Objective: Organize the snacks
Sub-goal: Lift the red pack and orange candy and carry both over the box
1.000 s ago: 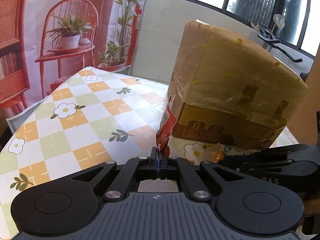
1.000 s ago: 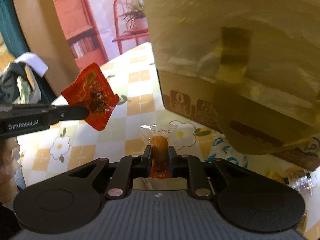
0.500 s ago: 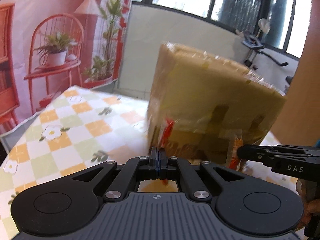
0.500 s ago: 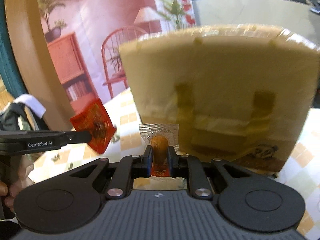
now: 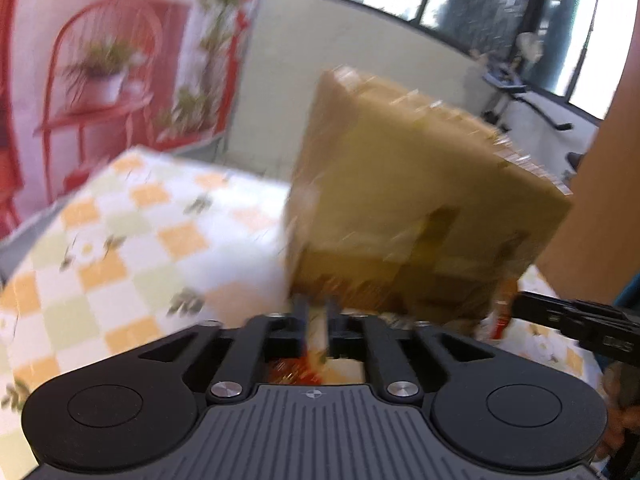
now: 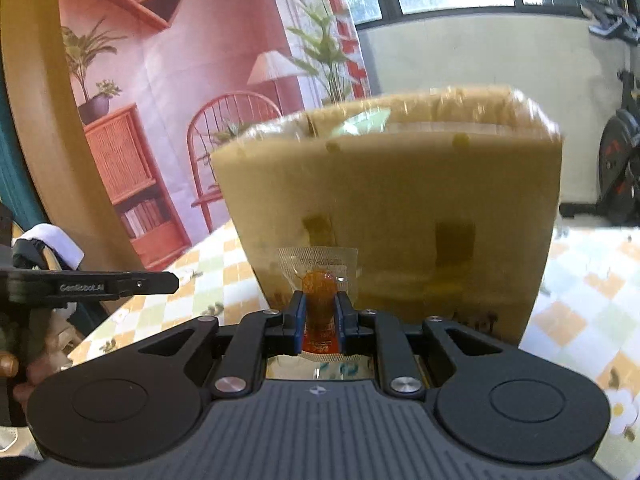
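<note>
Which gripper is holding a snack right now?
The right gripper, shut on the clear-wrapped orange snack. On the left gripper the jaws have just been opening, with nothing clamped between them.

Both cams sat right on the grippers, each looking forward and a bit downward over its own black housing, fisheye so the edges bent a lot. The left wrist view was badly motion-blurred and faced the cardboard box (image 5: 420,208) from its left front corner, close up, with the checkered counter (image 5: 132,232) stretching off to the left. The right wrist view was sharper and looked almost square at the box's front face, also close, high enough to catch its top rim. Shared stuff: the box, the counter cloth, the red printed backdrop (image 6: 192,92) and the windows behind. Each cam also caught the other gripper poking in from the side.
</note>
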Motion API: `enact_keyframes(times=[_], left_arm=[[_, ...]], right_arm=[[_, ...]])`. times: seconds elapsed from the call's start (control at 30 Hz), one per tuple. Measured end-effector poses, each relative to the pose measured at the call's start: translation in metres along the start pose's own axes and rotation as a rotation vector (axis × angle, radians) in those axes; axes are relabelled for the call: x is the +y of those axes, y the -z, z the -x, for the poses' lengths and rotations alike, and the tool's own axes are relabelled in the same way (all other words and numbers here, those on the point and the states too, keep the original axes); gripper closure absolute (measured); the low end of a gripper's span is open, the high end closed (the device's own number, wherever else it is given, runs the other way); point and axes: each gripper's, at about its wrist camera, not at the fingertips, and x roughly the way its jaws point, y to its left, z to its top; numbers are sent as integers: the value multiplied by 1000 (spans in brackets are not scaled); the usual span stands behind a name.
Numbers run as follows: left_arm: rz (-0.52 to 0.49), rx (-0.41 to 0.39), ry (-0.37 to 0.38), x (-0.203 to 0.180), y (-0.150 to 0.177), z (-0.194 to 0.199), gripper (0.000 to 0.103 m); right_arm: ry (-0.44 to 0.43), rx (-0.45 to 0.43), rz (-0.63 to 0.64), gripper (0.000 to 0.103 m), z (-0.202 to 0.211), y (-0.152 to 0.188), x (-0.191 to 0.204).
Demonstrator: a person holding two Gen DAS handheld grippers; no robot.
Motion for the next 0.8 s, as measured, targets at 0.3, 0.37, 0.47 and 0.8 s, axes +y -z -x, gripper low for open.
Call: enact_keyframes(times=[0.3,0.37,0.47,0.8], left_arm=[[59,127,-77,28,22,-49,50],[42,139,-91,24,23,-58,50],[18,156,-100,18,27,-68,47],[-48,170,-179,-7,33,-86,26]], right_arm=[[-2,64,-40,87,-7,21,-8],[-2,69,-42,87,-8,22,-9],[1,76,-47,87,-8,24,-11],[6,89,-67,87,-9,30,-16]])
